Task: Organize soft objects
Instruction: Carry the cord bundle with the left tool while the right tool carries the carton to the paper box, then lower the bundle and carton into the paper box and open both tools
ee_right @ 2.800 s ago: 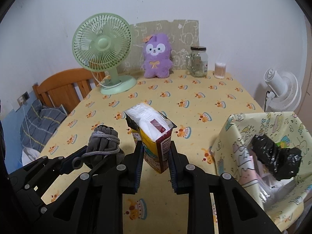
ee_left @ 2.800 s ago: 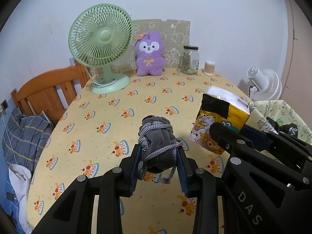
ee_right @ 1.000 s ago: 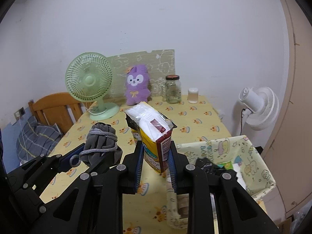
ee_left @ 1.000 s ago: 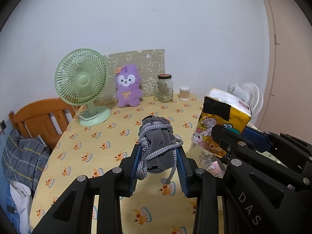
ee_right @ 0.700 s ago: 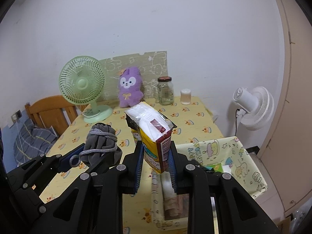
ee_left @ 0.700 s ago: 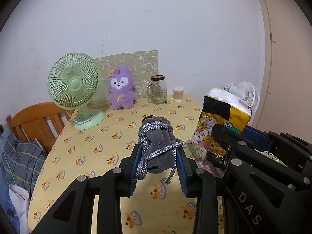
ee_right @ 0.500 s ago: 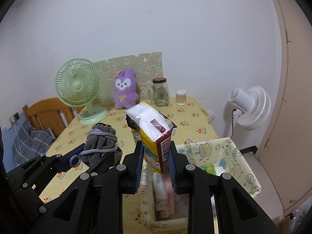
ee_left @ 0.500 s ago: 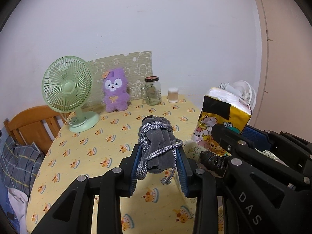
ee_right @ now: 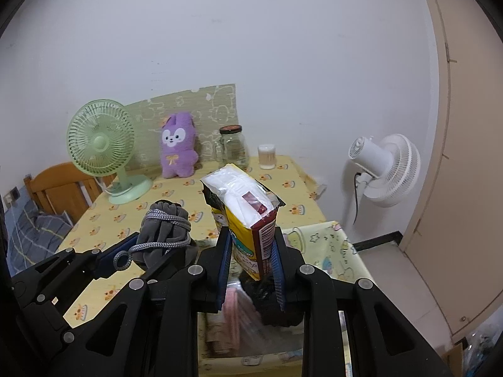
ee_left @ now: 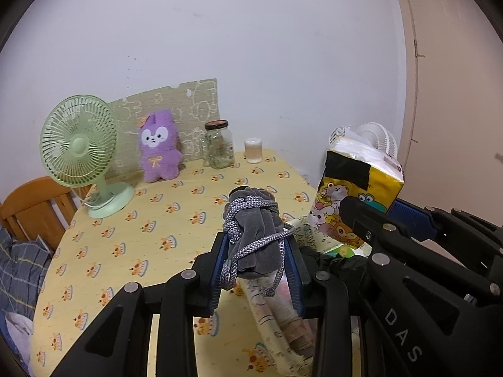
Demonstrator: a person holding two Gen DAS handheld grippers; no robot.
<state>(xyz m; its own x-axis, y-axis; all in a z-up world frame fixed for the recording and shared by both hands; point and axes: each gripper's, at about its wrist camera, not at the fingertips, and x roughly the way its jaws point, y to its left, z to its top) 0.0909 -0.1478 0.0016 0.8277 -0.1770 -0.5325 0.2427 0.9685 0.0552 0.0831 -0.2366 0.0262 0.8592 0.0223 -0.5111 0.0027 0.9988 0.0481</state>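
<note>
My left gripper (ee_left: 256, 251) is shut on a grey drawstring pouch (ee_left: 256, 238), which also shows in the right wrist view (ee_right: 163, 234). My right gripper (ee_right: 251, 251) is shut on a yellow tissue pack (ee_right: 248, 216), which the left wrist view shows at the right (ee_left: 355, 194). Both are held above a yellow patterned fabric bin (ee_right: 333, 251) beside the table's right edge. The bin holds a black bundle (ee_right: 273, 308) and pink items. A purple plush rabbit (ee_left: 158, 150) sits at the back of the table.
A green desk fan (ee_left: 81, 150), a glass jar (ee_left: 218, 149) and a small cup (ee_left: 253, 150) stand at the back of the yellow table (ee_left: 125, 235). A white floor fan (ee_right: 386, 169) stands to the right. A wooden chair (ee_left: 28, 210) is at the left.
Both grippers have risen and drawn back and to the right from the table, holding their loads. The bin now lies under the fingers.
</note>
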